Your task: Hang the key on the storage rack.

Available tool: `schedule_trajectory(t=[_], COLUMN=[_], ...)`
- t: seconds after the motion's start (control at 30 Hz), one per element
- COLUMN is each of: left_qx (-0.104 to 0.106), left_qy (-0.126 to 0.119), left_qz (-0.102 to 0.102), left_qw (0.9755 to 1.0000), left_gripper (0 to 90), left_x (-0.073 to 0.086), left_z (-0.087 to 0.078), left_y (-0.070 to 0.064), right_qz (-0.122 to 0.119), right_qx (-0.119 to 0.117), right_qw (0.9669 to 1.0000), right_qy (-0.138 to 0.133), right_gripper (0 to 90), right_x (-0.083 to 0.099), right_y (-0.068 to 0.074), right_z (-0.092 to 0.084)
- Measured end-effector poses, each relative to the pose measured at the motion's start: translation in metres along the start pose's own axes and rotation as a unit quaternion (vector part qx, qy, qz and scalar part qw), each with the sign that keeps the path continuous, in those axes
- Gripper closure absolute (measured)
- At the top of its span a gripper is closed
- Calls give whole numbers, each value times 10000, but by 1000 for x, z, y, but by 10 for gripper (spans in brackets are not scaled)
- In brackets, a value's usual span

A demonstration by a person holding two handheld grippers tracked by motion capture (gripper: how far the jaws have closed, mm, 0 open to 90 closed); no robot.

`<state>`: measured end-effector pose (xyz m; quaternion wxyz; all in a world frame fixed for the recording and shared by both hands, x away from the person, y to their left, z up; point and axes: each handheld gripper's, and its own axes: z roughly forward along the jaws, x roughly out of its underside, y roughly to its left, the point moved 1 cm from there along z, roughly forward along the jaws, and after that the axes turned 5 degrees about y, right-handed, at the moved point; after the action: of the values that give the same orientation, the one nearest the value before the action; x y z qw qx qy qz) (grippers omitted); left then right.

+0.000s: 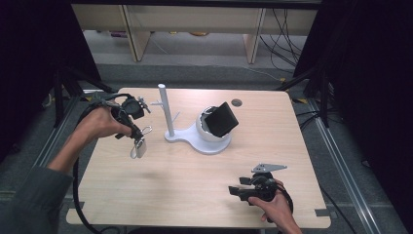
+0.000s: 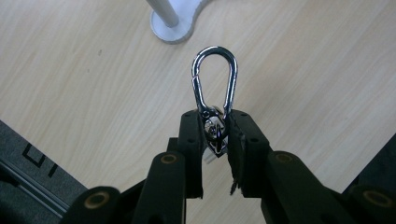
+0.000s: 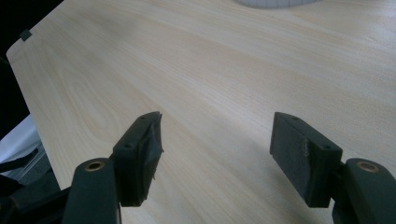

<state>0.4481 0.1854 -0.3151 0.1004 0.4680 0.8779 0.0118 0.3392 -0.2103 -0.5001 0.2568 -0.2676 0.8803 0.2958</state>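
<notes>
Left gripper (image 2: 215, 128) is clamping a chrome snap hook (image 2: 214, 79) by its swivel end, above the table (image 1: 195, 185), just left of the white stand (image 1: 168, 114). Right gripper (image 3: 215, 154) is hovering near-right w/ jaws wide apart, nothing between.

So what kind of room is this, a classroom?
More likely a lab or workshop: a light wooden table inside a dark metal frame, loose black cables on the grey floor, and a white plastic stand with a post.
</notes>
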Motion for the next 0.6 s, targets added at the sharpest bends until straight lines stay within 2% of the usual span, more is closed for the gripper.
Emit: schedule_trajectory(t=[0.1,0.17,0.3,0.47,0.6], left_qx=[-47,33,-52,-139,-175], left_qy=[-10,-36,-31,-108,-116], left_qz=[-63,-118,-220,-398,-499], left_qw=[10000,9999,9997,9991,9985], left_gripper=[753,753,753,754,753], left_x=[-1,-3,-7,-17,-22], left_z=[-4,-7,-15,-24,-25], left_y=[4,7,15,23,29], right_qz=[-13,4,-30,60,29], right_qx=[29,37,24,-52,-74], right_qw=[10000,10000,10000,10000,10000], right_qy=[-7,-10,-28,-21,-13], right_gripper=[348,348,348,348,348], right_x=[0,0,0,0,0], right_y=[-1,-1,-1,-1,0], right_z=[0,0,0,1,1])
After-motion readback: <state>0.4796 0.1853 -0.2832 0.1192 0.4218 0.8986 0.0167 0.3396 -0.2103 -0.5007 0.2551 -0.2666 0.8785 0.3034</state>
